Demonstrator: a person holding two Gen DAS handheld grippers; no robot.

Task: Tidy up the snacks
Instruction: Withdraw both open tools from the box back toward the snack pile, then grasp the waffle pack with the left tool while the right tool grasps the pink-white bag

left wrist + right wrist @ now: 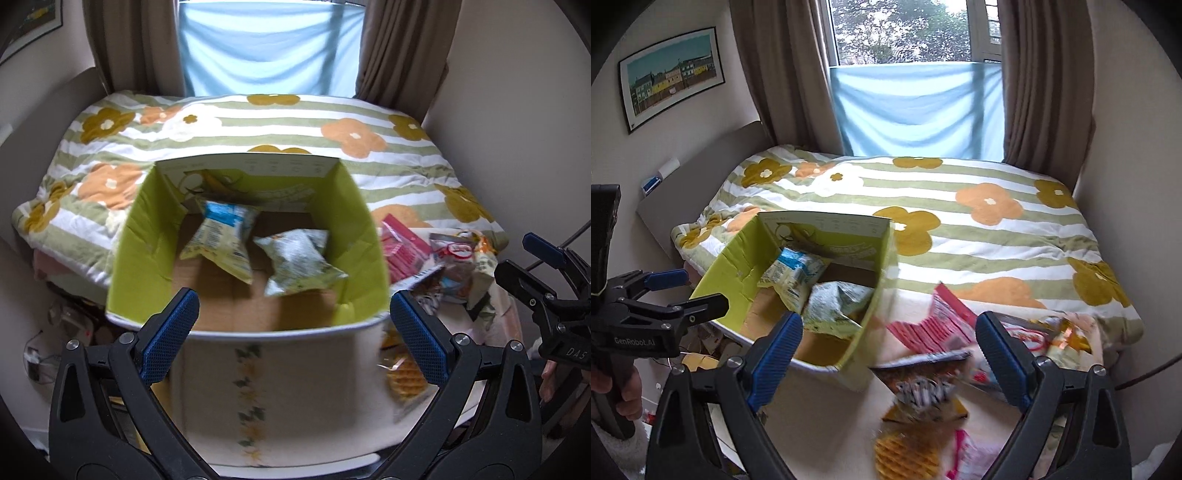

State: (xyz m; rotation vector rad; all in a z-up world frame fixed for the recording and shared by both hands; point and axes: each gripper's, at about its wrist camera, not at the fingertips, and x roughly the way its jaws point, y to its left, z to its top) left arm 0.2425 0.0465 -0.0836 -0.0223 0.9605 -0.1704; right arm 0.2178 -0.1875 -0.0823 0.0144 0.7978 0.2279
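Observation:
A green-lined cardboard box (pixel 144 243) stands on a white table; it also shows in the right wrist view (pixel 738 266). Two snack bags lie inside: a blue-topped bag (pixel 221 236) and a pale green bag (pixel 299 262), also seen in the right wrist view, blue-topped (pixel 794 273) and pale green (pixel 834 302). My left gripper (pixel 293 314) is open and empty above the box's near wall. My right gripper (pixel 888 338) is open and empty over a pile of loose snacks: a pink pack (pixel 931 325), a black-and-white pack (pixel 923 395), a waffle pack (pixel 905 454).
The snack pile (pixel 443 266) lies right of the box on the white table (pixel 827 417). A bed with a flowered striped quilt (pixel 960 221) lies behind, under a window with brown curtains. Wires and clutter sit on the floor at left (pixel 66 325).

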